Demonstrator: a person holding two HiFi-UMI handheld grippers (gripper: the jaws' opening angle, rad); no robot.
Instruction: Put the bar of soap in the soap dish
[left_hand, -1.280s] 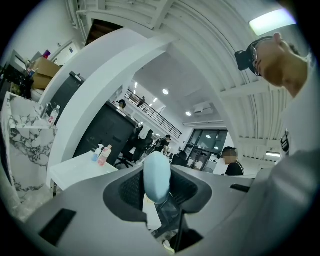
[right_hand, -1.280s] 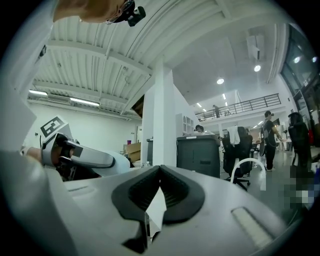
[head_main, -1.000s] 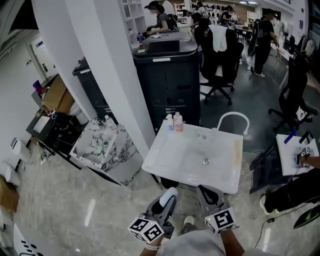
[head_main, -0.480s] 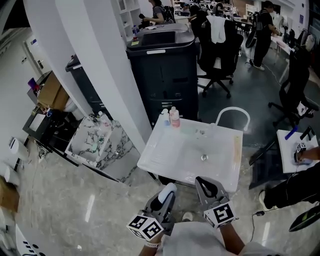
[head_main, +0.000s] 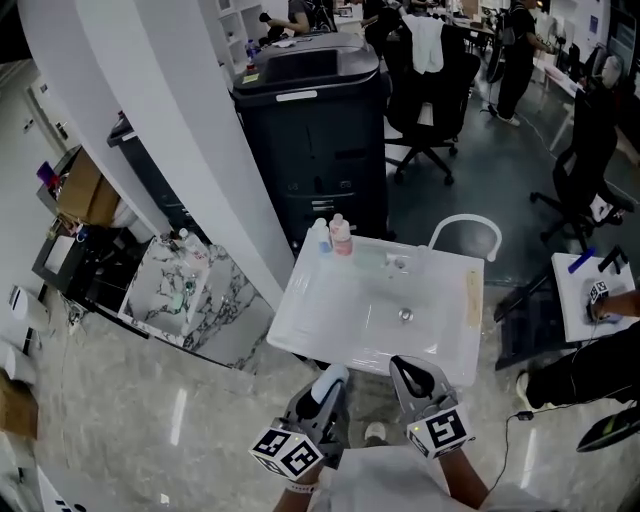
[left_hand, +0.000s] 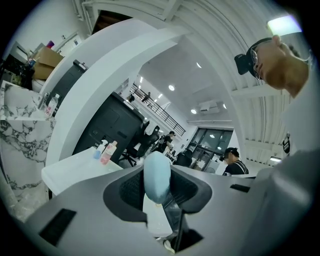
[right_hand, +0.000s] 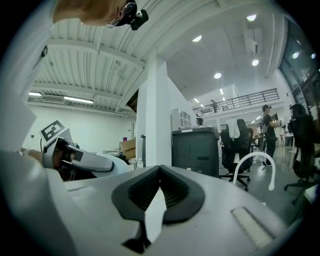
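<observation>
The white sink (head_main: 335, 322) is nearer now, and the left gripper (head_main: 327, 388), half closed, squeezes the blue bar of soap (left_hand: 156, 175) while the right gripper (head_main: 409, 370) is closed and empty, so the drop looks close.

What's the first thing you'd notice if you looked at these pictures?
The pale blue bar of soap, pinched in the left gripper at the bottom of the head view. Just ahead stands a big white sink with two little bottles at its far left corner.
</observation>
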